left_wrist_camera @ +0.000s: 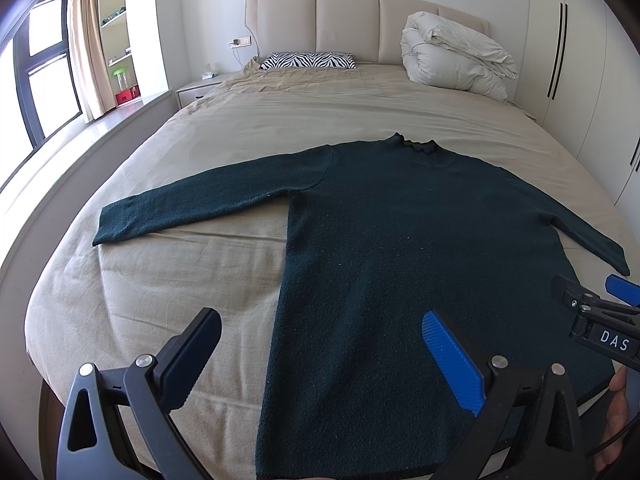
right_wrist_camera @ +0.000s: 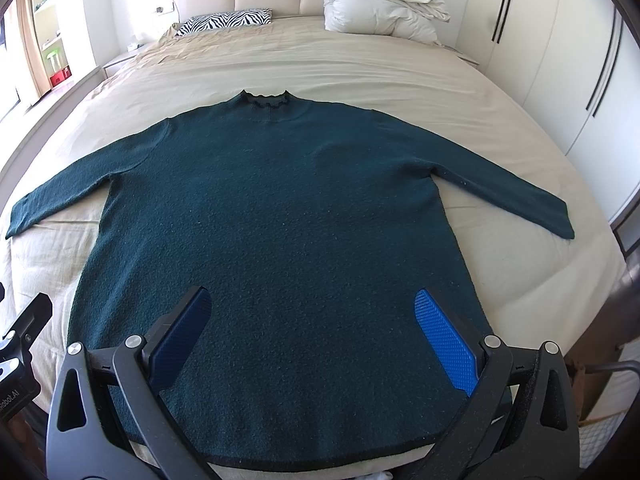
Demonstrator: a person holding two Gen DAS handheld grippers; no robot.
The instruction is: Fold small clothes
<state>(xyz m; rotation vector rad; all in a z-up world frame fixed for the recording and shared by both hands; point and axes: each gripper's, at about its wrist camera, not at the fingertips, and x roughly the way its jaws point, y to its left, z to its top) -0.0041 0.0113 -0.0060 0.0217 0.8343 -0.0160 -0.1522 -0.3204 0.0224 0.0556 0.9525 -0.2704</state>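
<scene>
Across the middle of both frames, the dark green sweater (right_wrist_camera: 280, 208) lies flat and unfolded on the bed (right_wrist_camera: 360, 68), sleeves spread; left tongs (left_wrist_camera: 320, 360) and right tongs (right_wrist_camera: 312, 340) gape wide, empty—folding seems unstarted.

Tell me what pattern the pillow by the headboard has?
Black-and-white zebra stripes on the flat pillow, clearest in left wrist view.

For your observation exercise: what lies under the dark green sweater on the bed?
The sweater lies flat on a beige bedsheet, which shows all around it. Whether anything else sits beneath the sweater cannot be seen, as the knit covers that area.
</scene>
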